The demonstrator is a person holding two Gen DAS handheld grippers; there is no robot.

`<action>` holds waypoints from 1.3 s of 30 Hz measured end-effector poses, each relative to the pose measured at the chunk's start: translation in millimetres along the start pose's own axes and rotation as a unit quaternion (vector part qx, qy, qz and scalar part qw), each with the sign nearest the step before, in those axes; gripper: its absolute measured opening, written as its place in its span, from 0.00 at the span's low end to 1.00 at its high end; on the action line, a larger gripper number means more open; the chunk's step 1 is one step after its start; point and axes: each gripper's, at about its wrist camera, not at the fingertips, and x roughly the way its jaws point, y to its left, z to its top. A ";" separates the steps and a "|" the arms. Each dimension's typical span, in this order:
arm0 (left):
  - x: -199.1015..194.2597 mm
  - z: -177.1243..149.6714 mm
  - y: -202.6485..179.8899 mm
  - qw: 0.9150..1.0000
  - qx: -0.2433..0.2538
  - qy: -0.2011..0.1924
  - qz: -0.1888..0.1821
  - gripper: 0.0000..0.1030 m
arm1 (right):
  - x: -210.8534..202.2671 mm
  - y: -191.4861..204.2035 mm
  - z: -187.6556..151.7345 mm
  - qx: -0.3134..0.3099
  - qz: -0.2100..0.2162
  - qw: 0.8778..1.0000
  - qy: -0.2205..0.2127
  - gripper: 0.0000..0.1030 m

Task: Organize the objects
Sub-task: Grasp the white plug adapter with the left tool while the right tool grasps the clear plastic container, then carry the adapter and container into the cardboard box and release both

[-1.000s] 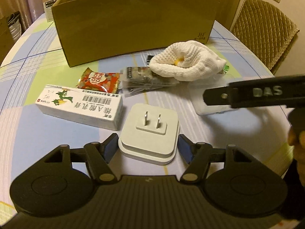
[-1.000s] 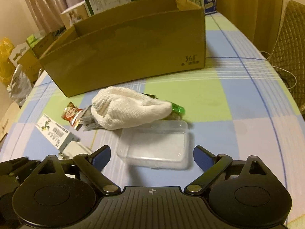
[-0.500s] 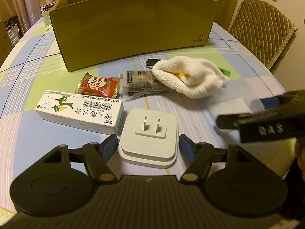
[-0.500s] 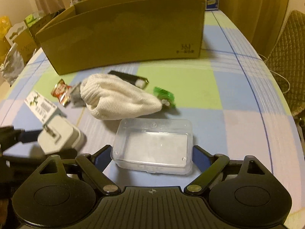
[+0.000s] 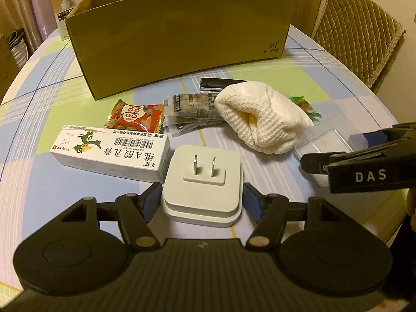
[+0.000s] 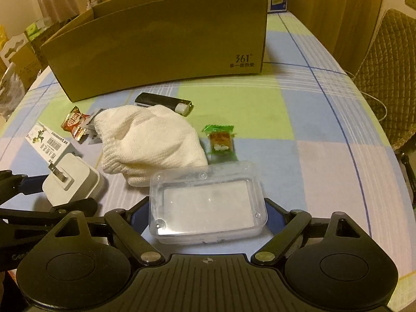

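Observation:
My left gripper is shut on a white plug adapter, prongs up, held just above the table. My right gripper is open, its fingers straddling a clear plastic box that lies flat on the tablecloth. In the left wrist view that box shows at the right behind a black finger of the right gripper. A large open cardboard box stands at the back of the table.
A white knitted glove lies in the middle, with a black lighter behind it and a green candy to its right. A white ointment carton, a red snack packet and grey sachets lie left. A quilted chair stands right.
The right gripper has moved forward over the clear box, so the box now sits between its open fingers. The left gripper keeps the adapter and has drawn slightly closer to the table's items.

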 end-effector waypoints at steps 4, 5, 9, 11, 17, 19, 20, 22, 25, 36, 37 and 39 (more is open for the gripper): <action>-7.0 -0.4 0.6 1.000 -0.008 -0.001 0.002 0.60 | -12.5 0.3 -4.6 0.003 -0.002 1.000 -0.012 0.82; -10.4 -0.3 0.6 1.000 -0.009 -0.003 0.001 0.60 | -16.6 -0.5 -5.2 0.006 -0.001 1.000 -0.015 0.82; -26.7 2.5 0.5 1.000 -0.017 -0.015 0.002 0.59 | -34.7 -0.9 -4.8 0.011 0.001 1.000 -0.029 0.82; -33.8 3.4 0.4 1.000 -0.019 -0.020 0.000 0.59 | -42.4 -0.2 -4.1 0.013 0.003 0.999 -0.035 0.82; -47.7 -1.3 2.1 0.999 -0.027 -0.026 0.000 0.59 | -60.6 1.8 -6.2 0.018 0.005 0.999 -0.049 0.82; -49.8 -3.2 3.3 0.999 -0.033 -0.027 -0.002 0.59 | -64.9 2.1 -8.4 0.021 0.006 0.998 -0.050 0.82; -51.0 -4.0 4.0 0.999 -0.036 -0.027 -0.002 0.59 | -65.8 2.0 -8.8 0.022 0.007 0.998 -0.050 0.82; -55.0 -4.8 3.9 0.999 -0.036 -0.031 -0.003 0.59 | -68.9 2.4 -10.1 0.024 0.008 0.998 -0.052 0.82; -61.7 -0.9 4.1 0.998 -0.036 -0.041 -0.006 0.59 | -74.9 3.4 -8.9 0.025 0.010 0.998 -0.057 0.82; -90.1 51.1 16.4 0.996 -0.025 -0.084 0.000 0.59 | -96.4 11.1 41.1 0.012 0.030 0.995 -0.098 0.82; -92.5 58.2 17.9 0.996 -0.021 -0.089 0.003 0.59 | -98.3 12.0 49.3 0.010 0.032 0.994 -0.103 0.82; -97.7 73.4 21.5 0.995 -0.015 -0.098 0.008 0.59 | -102.8 14.2 66.4 0.001 0.036 0.993 -0.114 0.82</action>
